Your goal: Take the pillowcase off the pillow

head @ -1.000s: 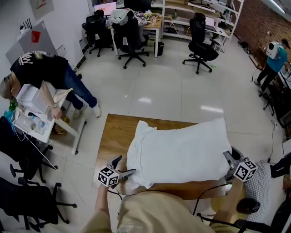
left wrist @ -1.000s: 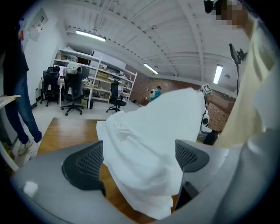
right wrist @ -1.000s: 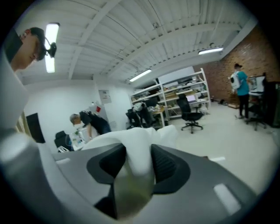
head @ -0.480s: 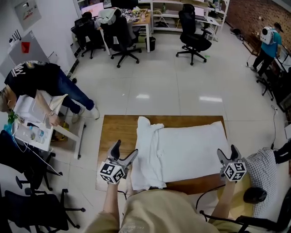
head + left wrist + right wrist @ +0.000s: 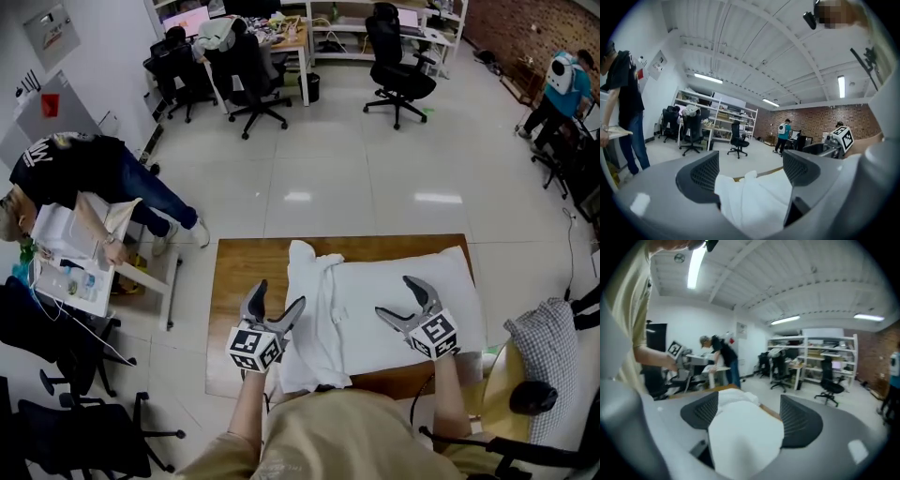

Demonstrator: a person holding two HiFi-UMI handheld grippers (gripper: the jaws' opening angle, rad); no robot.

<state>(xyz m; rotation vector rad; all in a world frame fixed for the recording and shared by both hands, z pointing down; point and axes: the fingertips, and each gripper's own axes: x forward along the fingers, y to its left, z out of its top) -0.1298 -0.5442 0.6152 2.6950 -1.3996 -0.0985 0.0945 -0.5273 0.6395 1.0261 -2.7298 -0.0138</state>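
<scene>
The white pillow [image 5: 403, 291] lies flat along the wooden table [image 5: 234, 272]. Its white pillowcase [image 5: 309, 309] is bunched in folds over the pillow's left end and hangs over the table's near edge. My left gripper [image 5: 278, 295] hovers open just left of that bunch, holding nothing. In the left gripper view the crumpled pillowcase [image 5: 750, 199] shows beyond the open left gripper [image 5: 751, 161]. My right gripper [image 5: 396, 296] hangs open above the pillow's middle-right. The right gripper view has the pillow [image 5: 745, 437] below and beyond the spread right gripper [image 5: 749, 405].
A person [image 5: 75, 169] bends over a white side table [image 5: 70, 253] left of the wooden table. Black office chairs [image 5: 398, 66] stand across the tiled floor. More chairs [image 5: 56, 412] are at the near left. A checkered seat [image 5: 544, 347] is at the right.
The pillow has come down flat on the table. My right gripper let go of its right end and moved left over it. My left gripper shifted up and right.
</scene>
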